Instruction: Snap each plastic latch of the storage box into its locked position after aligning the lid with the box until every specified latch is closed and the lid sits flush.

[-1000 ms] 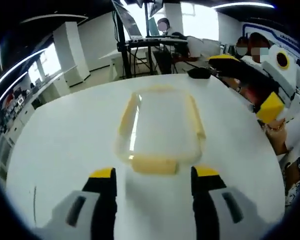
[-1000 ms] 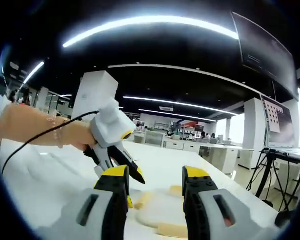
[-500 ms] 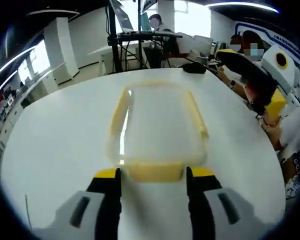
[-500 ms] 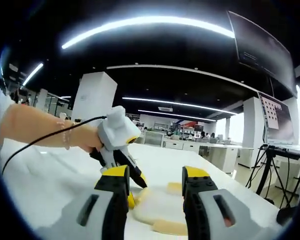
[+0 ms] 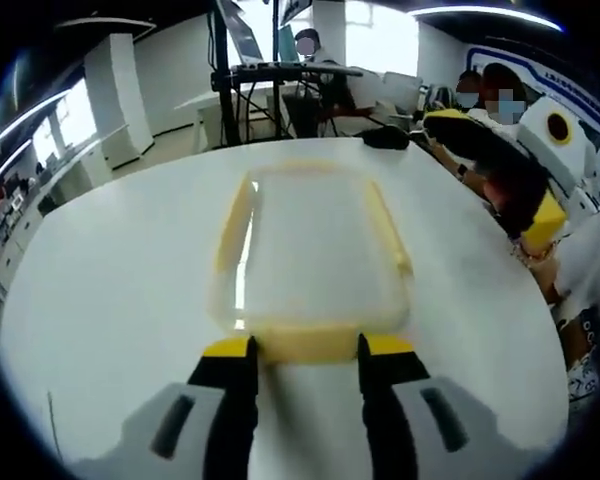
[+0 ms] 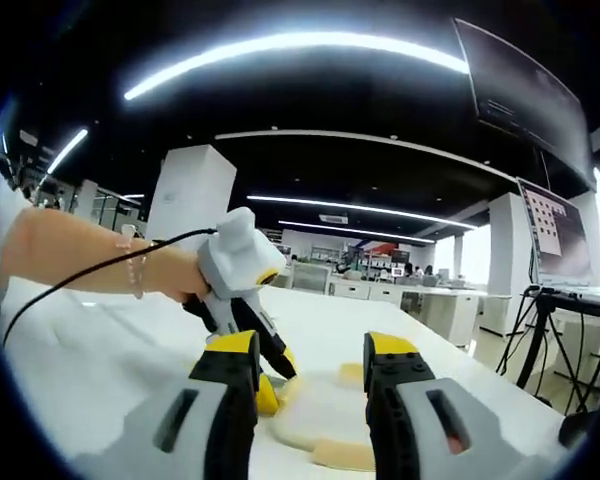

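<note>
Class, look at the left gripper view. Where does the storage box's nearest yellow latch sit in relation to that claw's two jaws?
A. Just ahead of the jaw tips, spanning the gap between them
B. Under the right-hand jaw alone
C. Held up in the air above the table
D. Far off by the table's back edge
A: the yellow latch lies on the storage box just ahead of the left claw, across its open jaws.

The left gripper (image 5: pixel 305 352) has grey moulded jaws with a dark oval slot in each, black inner faces and yellow tips. The right gripper (image 6: pixel 310 350) matches it (same grey, black and yellow). Seen from the right gripper view, the left gripper carries a white housing, and a thin black cable (image 6: pixel 80 278) runs back along a bare forearm wearing a thin bracelet (image 6: pixel 132 270).
</note>
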Tool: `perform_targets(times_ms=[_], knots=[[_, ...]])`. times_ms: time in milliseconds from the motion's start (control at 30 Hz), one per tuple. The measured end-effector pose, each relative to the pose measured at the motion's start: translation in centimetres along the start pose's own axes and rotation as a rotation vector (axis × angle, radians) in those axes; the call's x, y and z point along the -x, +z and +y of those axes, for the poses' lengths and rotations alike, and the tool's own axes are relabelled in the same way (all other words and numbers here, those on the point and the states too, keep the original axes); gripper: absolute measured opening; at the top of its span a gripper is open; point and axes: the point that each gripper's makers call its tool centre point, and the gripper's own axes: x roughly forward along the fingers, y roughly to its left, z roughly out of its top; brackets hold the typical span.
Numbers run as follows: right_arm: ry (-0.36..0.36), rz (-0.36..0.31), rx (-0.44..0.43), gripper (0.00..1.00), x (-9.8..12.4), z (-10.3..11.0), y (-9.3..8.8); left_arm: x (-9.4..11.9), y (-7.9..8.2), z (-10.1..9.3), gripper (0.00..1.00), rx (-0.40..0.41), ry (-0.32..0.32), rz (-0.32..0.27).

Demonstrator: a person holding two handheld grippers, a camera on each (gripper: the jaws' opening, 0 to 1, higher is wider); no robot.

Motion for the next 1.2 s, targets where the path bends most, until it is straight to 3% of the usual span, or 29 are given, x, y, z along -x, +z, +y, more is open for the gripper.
perform_targets(times_ms=[367,667,967,1200], knots=[[0.044,-0.004,0.083,0.41,-0.3,-1.0,2.3,1.0,-1.3,-0.5,0.39,0.007,0.012,0.037],[0.128,0.077,0.148,0.43,-0.9,-3.1,3.1,2.4,-2.9,-1.6,0.39,0.019,0.023,0.073],[0.211,0.238,0.254,0.44,-1.7,-5.2,1.4,3.8,-4.0,-2.9,0.39,0.012,0.017,0.101],[0.392,0.301,0.219,0.44,-1.8,-4.7,0.1,4.4,-4.6,-3.6,0.39,0.011,0.013,0.119]])
